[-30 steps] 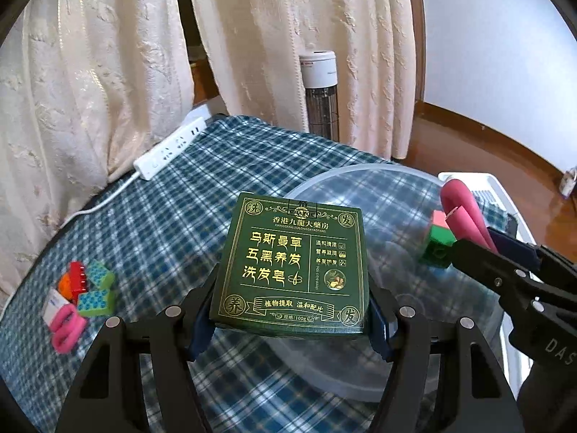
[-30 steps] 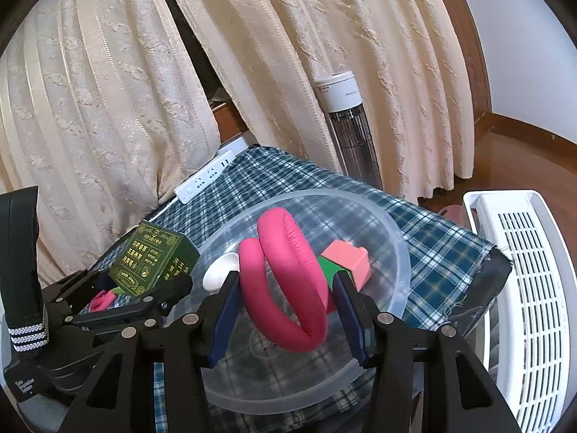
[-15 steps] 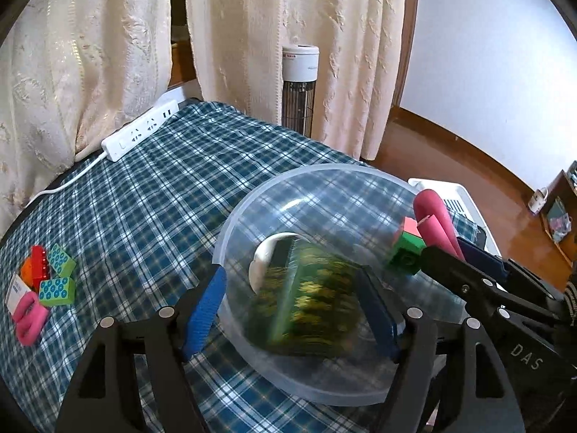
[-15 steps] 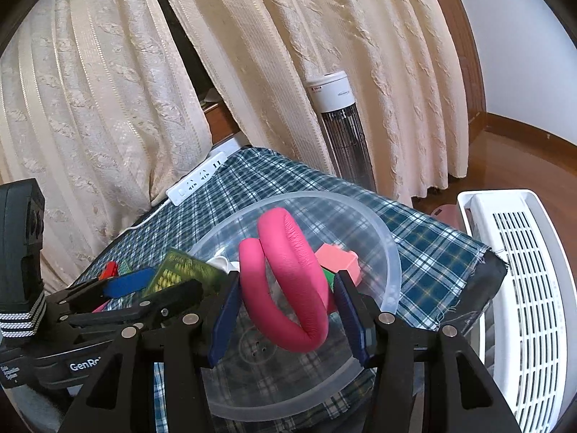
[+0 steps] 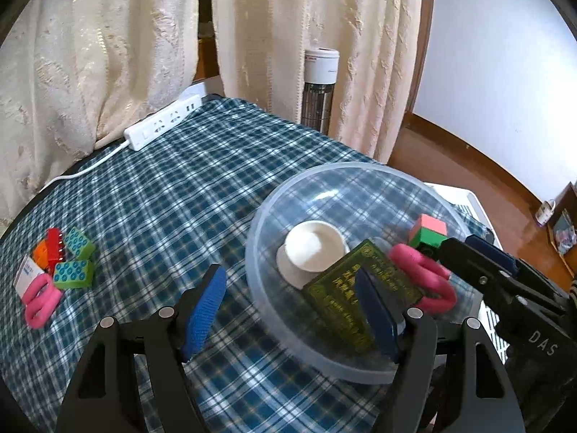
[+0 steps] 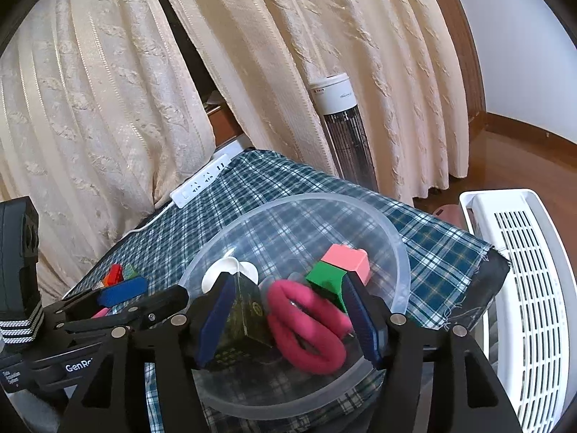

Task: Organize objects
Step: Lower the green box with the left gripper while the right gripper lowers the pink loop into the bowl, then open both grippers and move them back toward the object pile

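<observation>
My left gripper [image 5: 292, 306] has its jaws wide with nothing pressed between them; one jaw reaches over the clear bowl [image 5: 274, 195] on the checked bench [image 5: 173, 195]. The green box [image 5: 346, 288] lies inside the bowl, leaning by a white cup [image 5: 313, 245]. My right gripper [image 6: 288, 321] has its jaws opening around the pink loop [image 6: 306, 328], which rests in the bowl beside a pink-and-green block [image 6: 339, 270]. More blocks [image 5: 72, 259] sit well apart on the cloth.

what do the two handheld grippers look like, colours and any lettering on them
Both are matte black plastic with silver screws and blue ribbed finger pads. The left gripper body reads "GenRo" in white and has a black strap with white stripes. The right gripper body reads "DAS" in white.
</observation>
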Action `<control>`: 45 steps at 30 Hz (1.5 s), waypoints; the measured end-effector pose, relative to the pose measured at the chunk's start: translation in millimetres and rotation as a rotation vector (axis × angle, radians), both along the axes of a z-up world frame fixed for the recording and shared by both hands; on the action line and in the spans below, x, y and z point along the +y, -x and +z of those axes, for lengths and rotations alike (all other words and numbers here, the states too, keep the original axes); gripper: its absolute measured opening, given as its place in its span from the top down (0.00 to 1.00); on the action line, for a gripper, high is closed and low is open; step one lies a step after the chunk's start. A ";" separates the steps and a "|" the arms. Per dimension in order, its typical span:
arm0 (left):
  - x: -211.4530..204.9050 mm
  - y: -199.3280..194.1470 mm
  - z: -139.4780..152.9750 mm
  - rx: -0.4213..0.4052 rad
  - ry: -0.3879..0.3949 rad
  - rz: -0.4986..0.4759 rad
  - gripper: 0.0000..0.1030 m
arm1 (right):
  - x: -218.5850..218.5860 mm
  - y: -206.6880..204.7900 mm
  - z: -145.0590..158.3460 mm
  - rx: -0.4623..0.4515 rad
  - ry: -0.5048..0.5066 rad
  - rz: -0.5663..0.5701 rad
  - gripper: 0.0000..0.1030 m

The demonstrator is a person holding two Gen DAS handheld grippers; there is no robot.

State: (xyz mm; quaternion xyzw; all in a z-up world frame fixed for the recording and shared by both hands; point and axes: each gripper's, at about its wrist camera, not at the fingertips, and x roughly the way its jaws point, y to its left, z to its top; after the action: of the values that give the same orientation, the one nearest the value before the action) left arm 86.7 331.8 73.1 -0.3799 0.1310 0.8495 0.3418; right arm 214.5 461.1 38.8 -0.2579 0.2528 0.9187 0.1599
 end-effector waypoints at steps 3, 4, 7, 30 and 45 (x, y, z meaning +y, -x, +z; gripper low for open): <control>-5.1 2.3 -2.3 -0.006 0.005 0.015 0.27 | -2.7 0.5 0.6 0.000 0.004 0.003 0.37; -6.9 2.5 -2.7 -0.008 0.005 0.019 0.27 | -3.6 0.7 0.7 0.001 0.004 0.005 0.37; -12.6 1.2 -2.5 -0.006 0.002 0.026 0.27 | -8.2 1.5 1.8 0.001 0.001 0.015 0.37; -100.8 18.6 4.3 0.025 -0.021 0.194 0.27 | -65.7 37.7 13.4 -0.005 -0.053 0.128 0.36; -159.9 32.6 5.0 0.012 -0.050 0.272 0.27 | -124.2 64.6 24.1 -0.009 -0.095 0.222 0.35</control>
State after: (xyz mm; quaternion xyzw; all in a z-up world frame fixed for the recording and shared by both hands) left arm 54.1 172.0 78.1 -0.3802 0.0593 0.8933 0.2322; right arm 149.8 336.9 62.9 -0.2808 0.1782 0.9404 0.0704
